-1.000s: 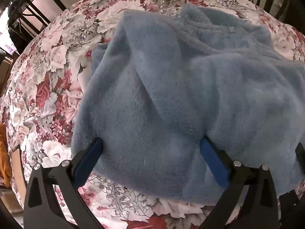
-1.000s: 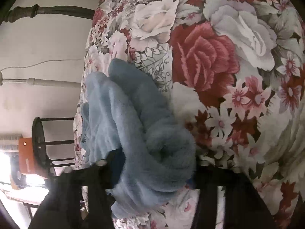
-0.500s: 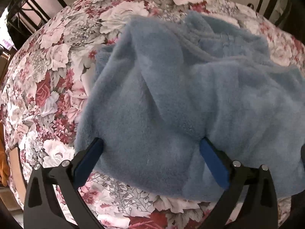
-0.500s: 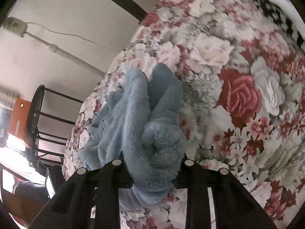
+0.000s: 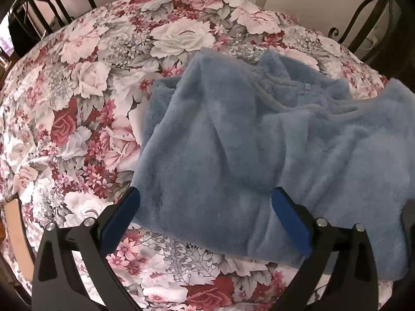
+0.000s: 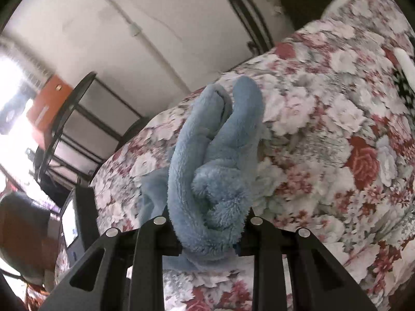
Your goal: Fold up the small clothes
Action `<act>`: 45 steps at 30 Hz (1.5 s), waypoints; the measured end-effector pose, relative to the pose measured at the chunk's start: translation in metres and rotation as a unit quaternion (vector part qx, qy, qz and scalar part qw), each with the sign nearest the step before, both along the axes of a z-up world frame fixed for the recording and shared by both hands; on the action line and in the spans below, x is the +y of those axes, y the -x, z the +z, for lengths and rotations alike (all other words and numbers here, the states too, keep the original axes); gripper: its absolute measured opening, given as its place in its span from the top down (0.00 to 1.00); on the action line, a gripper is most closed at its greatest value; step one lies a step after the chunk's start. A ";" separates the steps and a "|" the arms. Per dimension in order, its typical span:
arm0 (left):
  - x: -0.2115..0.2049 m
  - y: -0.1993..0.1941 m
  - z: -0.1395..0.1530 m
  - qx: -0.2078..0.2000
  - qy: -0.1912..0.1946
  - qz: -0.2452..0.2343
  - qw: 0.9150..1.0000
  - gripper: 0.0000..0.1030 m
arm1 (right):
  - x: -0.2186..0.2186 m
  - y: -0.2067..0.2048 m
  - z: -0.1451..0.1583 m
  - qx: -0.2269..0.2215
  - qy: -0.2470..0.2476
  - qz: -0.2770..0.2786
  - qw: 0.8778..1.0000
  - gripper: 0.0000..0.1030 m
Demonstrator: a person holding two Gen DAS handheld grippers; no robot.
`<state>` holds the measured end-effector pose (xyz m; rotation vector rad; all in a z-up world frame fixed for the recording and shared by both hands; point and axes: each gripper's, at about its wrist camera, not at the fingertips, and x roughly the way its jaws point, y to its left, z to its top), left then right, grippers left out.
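Observation:
A small light-blue fleece top [image 5: 246,150] lies spread on a floral bedspread [image 5: 85,108], its collar toward the far side. My left gripper [image 5: 205,215] is open and hovers over the garment's near hem, blue pads on either side of the cloth without pinching it. My right gripper [image 6: 207,225] is shut on a bunched edge of the same fleece top [image 6: 215,171] and holds it lifted above the bed, so the cloth stands up in a fold. In the left wrist view that raised edge shows at the right [image 5: 389,119].
A dark metal bed frame [image 5: 363,15] runs along the far edge by a pale wall. In the right wrist view a black wire rack [image 6: 77,129], an orange box [image 6: 46,103] and a small screen [image 6: 70,223] stand left of the bed.
My right gripper has lifted and tilted up with the fleece in it, raising the right edge. My left gripper has drawn back a little, so more bedspread shows.

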<state>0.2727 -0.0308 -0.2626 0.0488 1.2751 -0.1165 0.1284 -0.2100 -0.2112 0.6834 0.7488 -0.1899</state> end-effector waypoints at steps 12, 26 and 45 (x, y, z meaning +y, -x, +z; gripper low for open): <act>0.038 -0.005 0.006 -0.009 0.026 0.028 0.999 0.04 | 0.075 -0.026 0.004 0.010 0.045 0.072 0.996 0.73; 0.096 -0.019 -0.018 0.014 0.000 0.097 0.995 0.04 | 0.126 -0.055 -0.019 0.019 0.054 0.125 0.990 0.73; 0.165 -0.018 -0.004 -0.020 0.005 0.188 0.982 0.04 | 0.165 -0.087 -0.080 0.089 0.049 0.210 0.972 0.73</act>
